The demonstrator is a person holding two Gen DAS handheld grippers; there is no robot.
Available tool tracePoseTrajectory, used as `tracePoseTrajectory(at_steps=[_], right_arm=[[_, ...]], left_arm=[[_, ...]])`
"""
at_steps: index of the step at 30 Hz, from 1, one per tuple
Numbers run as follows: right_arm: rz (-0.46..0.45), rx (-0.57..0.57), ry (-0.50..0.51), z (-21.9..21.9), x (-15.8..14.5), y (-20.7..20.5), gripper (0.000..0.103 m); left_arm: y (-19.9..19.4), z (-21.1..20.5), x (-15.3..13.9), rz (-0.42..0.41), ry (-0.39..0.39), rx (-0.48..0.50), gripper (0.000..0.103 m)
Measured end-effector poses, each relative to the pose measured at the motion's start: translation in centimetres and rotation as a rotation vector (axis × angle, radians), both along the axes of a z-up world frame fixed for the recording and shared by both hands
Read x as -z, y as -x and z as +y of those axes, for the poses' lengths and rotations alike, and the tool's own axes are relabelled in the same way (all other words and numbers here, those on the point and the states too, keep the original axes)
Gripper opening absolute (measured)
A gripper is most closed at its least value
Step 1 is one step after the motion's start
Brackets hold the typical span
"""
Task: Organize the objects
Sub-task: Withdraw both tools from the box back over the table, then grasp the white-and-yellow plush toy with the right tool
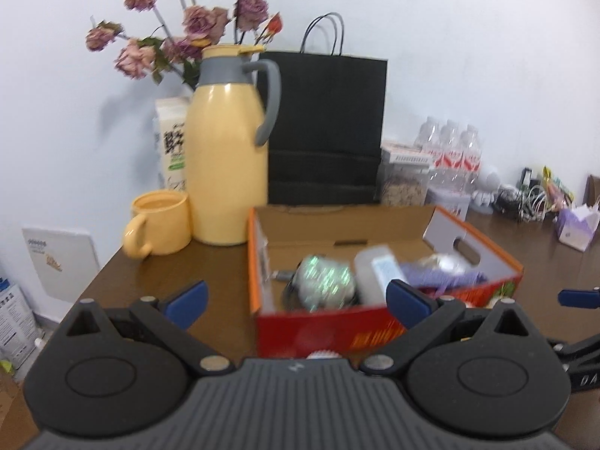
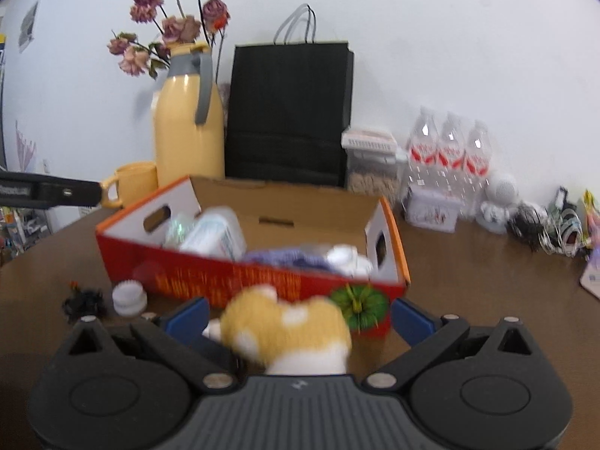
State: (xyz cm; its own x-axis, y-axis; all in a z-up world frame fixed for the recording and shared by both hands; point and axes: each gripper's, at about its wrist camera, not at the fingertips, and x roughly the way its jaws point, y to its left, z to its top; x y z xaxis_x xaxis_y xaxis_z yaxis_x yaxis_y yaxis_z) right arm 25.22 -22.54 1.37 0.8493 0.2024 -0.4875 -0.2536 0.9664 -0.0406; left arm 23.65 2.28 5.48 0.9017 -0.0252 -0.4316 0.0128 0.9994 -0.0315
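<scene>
Between the blue fingers of the right tool point(image 2: 298, 318) sits a yellow-and-white plush toy point(image 2: 285, 332); the fingers stand wide apart on either side of it, and whether they press on it cannot be told through the blur. The left tool point(image 1: 296, 298) is spread wide with nothing between its fingers.

Just ahead of the right tool lies the near wall of an orange-red cardboard box point(image 2: 247, 281), resting on the brown table point(image 2: 468, 273). To the left of this tool, on the table before the box, sit a small white ridged cap point(image 2: 129, 296) and a dark tangled item point(image 2: 83, 300) too blurred to identify. The left tool's arm reaches in at the far left edge of the right wrist view.

Inside the box, ahead of both tools, lie a shiny greenish wrapped ball point(image 1: 326, 281), a white plastic container point(image 1: 375, 273) and a purple cloth point(image 1: 442, 279), all soft with blur.

Beyond the box, ahead and to the left, stand a yellow mug point(image 1: 159, 228) and a yellow thermos jug point(image 1: 225, 150) with a grey handle, dried pink roses point(image 1: 180, 33) behind them. Straight ahead a black paper bag point(image 1: 326, 127) stands against the white wall. Farther right are a clear lidded canister point(image 2: 371, 165), three water bottles point(image 2: 448, 150) and a clutter of cables point(image 2: 551, 228).
</scene>
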Motion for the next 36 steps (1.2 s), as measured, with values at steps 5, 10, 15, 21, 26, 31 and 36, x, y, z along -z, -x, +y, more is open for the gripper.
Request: tracePoseTrajectory(at_steps=[5,10,15,21,26,31,36], right_arm=[[0.055,0.033,-0.004,-0.9,1.8,1.7,0.103],[0.102,0.062,-0.022,-1.5,3.5,2.7,0.103],[0.114,0.077,-0.031,-1.5,3.9,2.9,0.103],[0.121,0.086,-0.039,-0.9,4.0,1.9,0.103],[0.132,0.113,-0.02,-0.3,4.4,0.4,0.103],[0.145,0.132,0.019,0.4,4.8,-1.5,0.1],[0.161,0.123,-0.013,0.5,5.7,-2.2,0.061]], left_arm=[[2.1,2.1,1.8,0.049,0.006,-0.032,0.103],[3.9,4.0,4.0,0.095,0.015,-0.047,0.103],[4.7,5.6,6.2,0.134,0.035,-0.071,0.103],[4.5,6.5,7.5,0.136,0.058,-0.112,0.103],[5.1,6.4,7.6,0.072,0.058,-0.122,0.103],[5.4,6.8,7.3,0.039,0.092,-0.118,0.103],[4.8,6.9,7.5,0.069,0.113,-0.099,0.103]])
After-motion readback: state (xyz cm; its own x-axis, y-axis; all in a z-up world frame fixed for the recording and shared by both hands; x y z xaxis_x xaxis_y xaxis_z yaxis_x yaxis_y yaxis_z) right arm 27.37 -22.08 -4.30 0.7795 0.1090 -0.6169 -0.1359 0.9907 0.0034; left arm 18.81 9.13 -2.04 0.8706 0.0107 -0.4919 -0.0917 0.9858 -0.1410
